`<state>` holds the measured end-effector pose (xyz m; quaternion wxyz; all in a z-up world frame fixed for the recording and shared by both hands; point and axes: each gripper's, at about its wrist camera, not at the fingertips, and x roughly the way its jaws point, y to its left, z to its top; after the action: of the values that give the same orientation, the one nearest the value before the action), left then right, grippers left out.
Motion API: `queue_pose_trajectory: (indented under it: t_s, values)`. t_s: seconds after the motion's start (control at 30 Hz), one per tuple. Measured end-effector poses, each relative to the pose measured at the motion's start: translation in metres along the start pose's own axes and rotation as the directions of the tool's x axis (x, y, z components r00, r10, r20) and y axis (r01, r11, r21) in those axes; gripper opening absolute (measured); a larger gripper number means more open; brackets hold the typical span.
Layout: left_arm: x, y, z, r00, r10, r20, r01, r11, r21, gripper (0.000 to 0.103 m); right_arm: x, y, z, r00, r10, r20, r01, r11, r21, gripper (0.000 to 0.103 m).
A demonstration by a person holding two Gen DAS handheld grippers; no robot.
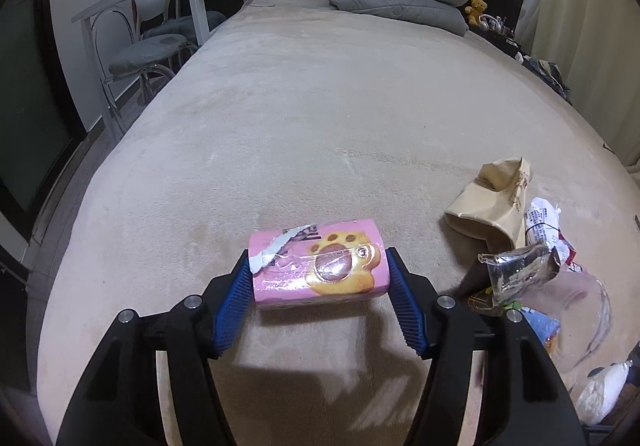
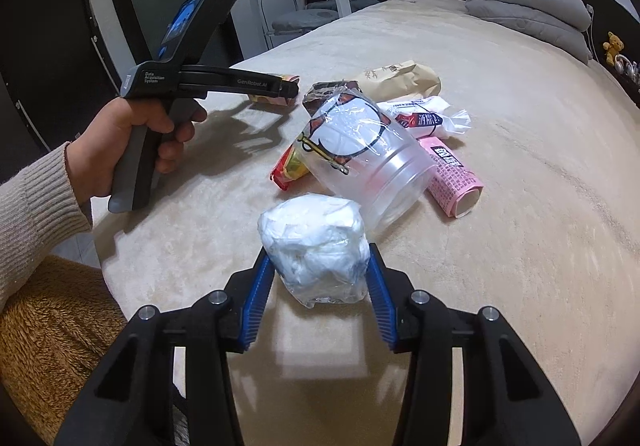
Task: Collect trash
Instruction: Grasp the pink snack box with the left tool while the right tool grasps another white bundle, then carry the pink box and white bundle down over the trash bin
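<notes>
Item 1: pink snack wrapper, glossy film printed with a paw-shaped biscuit, torn white at its upper left corner, puffed into a rounded pillow. It sits between the blue ribbed pads of the left gripper, its long axis running straight across from pad to pad; both pads touch its ends, so the tongs appear clamped on it, just above or on the beige plush bedspread. Item 2: white crumpled plastic wad, soft, lumpy, partly clear at its base, lying between the pads of the right gripper; the pads press its 2 sides, so these tongs also read as closed on their load. Item 3: the remaining pile, directly ahead of the right gripper and to the right of the left one, so the right hand is nearer. It comprises a clear ribbed plastic cup on its side with the mouth toward the camera, a tan paper bag, a white printed packet, a pink rolled wrapper with its axis angled away to the left, and a red-and-yellow sachet under the cup. No bin or bag for collection shows in either view; judged from this, both held pieces need carrying off before the pile is worked.
</notes>
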<state>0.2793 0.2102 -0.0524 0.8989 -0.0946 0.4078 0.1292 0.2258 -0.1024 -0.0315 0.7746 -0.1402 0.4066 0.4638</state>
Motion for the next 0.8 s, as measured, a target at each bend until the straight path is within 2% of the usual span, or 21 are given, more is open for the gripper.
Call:
queue_pose_trajectory:
  t_s: [0.2, 0.37, 0.53, 0.73, 0.8]
  values:
    - [-0.038, -0.005, -0.009, 0.999, -0.020, 0.050, 0.021, 0.999, -0.026, 0.063, -0.013, -0.001, -0.005, 1.000, 0.002, 0.023, -0.003, 1.000, 0.017, 0.047]
    - [-0.072, -0.016, -0.022, 0.994, -0.065, 0.092, 0.066, 0.998, -0.017, 0.063, -0.026, -0.002, -0.010, 0.999, 0.015, 0.041, -0.016, 0.999, 0.033, 0.047]
    - [-0.093, -0.019, -0.047, 0.992, -0.097, 0.082, 0.102, 0.993, -0.060, 0.063, -0.036, -0.007, -0.015, 0.999, 0.000, 0.052, -0.003, 0.998, 0.066, 0.047]
    - [-0.135, -0.035, -0.079, 0.979, -0.148, 0.140, 0.158, 0.985, -0.063, 0.063, -0.056, -0.010, -0.032, 0.997, -0.038, 0.074, 0.031, 0.995, 0.097, 0.047]
    - [-0.146, -0.041, -0.092, 0.977, -0.147, 0.153, 0.157, 0.986, -0.058, 0.063, -0.067, -0.008, -0.039, 0.994, -0.054, 0.090, 0.046, 0.994, 0.097, 0.047]
